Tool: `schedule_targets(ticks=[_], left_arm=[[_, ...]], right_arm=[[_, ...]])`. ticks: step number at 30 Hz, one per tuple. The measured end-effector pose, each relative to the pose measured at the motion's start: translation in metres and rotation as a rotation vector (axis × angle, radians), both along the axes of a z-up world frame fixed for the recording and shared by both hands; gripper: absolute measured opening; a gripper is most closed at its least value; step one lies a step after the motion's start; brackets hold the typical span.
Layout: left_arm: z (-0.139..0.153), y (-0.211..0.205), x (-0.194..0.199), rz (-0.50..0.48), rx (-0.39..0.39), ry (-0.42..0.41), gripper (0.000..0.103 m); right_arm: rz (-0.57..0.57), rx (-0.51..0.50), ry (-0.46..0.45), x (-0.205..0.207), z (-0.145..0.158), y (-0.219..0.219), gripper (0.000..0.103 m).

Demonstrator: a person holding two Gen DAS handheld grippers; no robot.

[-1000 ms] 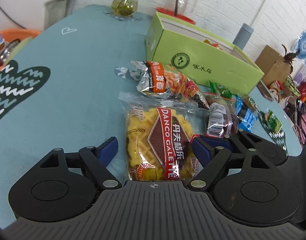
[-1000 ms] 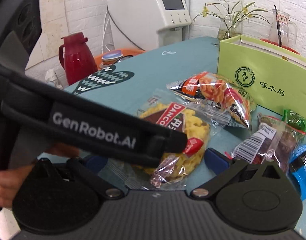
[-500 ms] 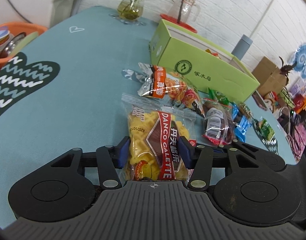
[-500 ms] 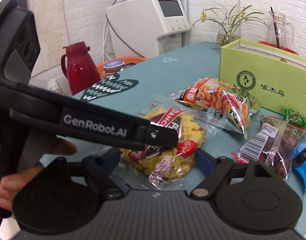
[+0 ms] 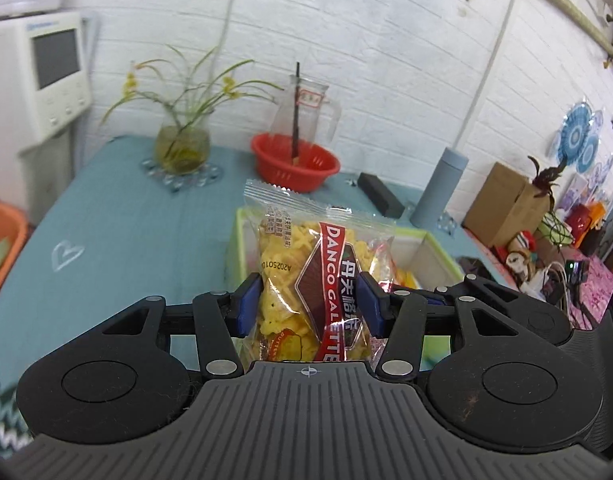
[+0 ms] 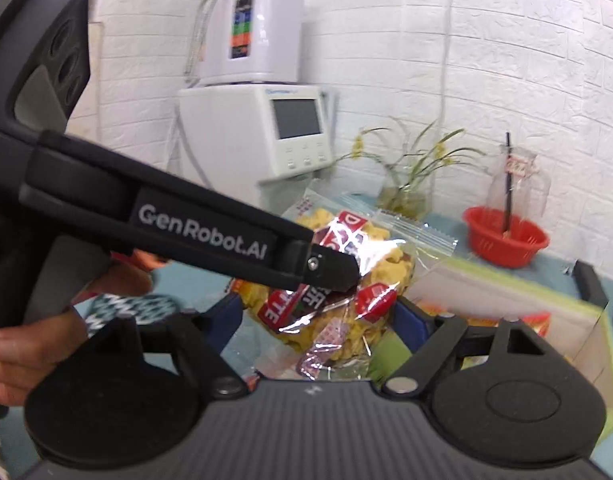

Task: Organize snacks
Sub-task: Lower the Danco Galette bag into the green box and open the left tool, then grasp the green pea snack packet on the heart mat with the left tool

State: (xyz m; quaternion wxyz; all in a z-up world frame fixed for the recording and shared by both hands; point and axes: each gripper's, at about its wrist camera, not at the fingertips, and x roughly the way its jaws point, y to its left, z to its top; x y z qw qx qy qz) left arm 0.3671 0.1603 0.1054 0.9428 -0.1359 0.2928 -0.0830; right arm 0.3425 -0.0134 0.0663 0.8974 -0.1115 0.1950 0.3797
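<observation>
- In the left wrist view, a white machine with a screen (image 5: 46, 76) stands at the far left, next to the teal worktop (image 5: 118, 224).
- A glass vase with a yellow-flowered plant (image 5: 181, 148) stands on the worktop at its far end, and to its right is a red basket (image 5: 295, 164) with a clear jug (image 5: 306, 112) in it.
- The left gripper (image 5: 308, 306) has its jaws clenched on the waffle snack pack (image 5: 306, 276): the blue pads press on both sides of its lower half, and the upper half stands up beyond them, upright and off the worktop.
- Behind the pack is the open green box (image 5: 434, 240); the pack is in front of and above its near left corner.
- To the right of the box stand a grey-blue bottle (image 5: 440, 188) and a cardboard box (image 5: 506, 204).
- In the right wrist view, a hand (image 6: 14, 356) at the left holds the handle of the left gripper, whose black arm crosses the picture to the pack.
- The right gripper (image 6: 316, 320) has the lower end of the same pack (image 6: 346, 280) between its jaws, which are opening; I cannot tell for sure whether the pads touch the wrapper.
- The green box (image 6: 546, 300) is at the right, lower than the pack.
</observation>
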Motion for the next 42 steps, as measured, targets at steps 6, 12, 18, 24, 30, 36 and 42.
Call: schedule_targets(ticks=[6,12,18,24,30,36,42], left_arm=[[-0.030,-0.003,0.102,-0.021,-0.011,0.139,0.033],[-0.061,-0.016,0.115,-0.044,0.073,0.161,0.042],[-0.039,-0.016,0.090,-0.031,0.029,0.096,0.059],[-0.016,-0.037,0.009,0.019,0.081,0.005,0.075],[-0.044,-0.078,-0.073,-0.063,0.046,0.021,0.080],[-0.087,-0.135,-0.077,-0.240,-0.086,0.179,0.061],[-0.076,-0.188,-0.051,-0.315,-0.068,0.182,0.054]], right_arm=[[-0.047,-0.070,0.116,0.105,-0.008,0.005,0.084],[-0.020,-0.156,0.219,0.142,-0.045,0.014,0.091],[-0.035,-0.100,0.154,0.116,-0.027,-0.007,0.093],[-0.088,0.000,0.042,0.025,-0.007,-0.063,0.093],[-0.236,0.104,0.119,-0.071,-0.040,-0.131,0.093],[-0.399,0.057,0.213,-0.110,-0.079,-0.177,0.093],[-0.452,-0.005,0.095,-0.098,-0.070,-0.205,0.093]])
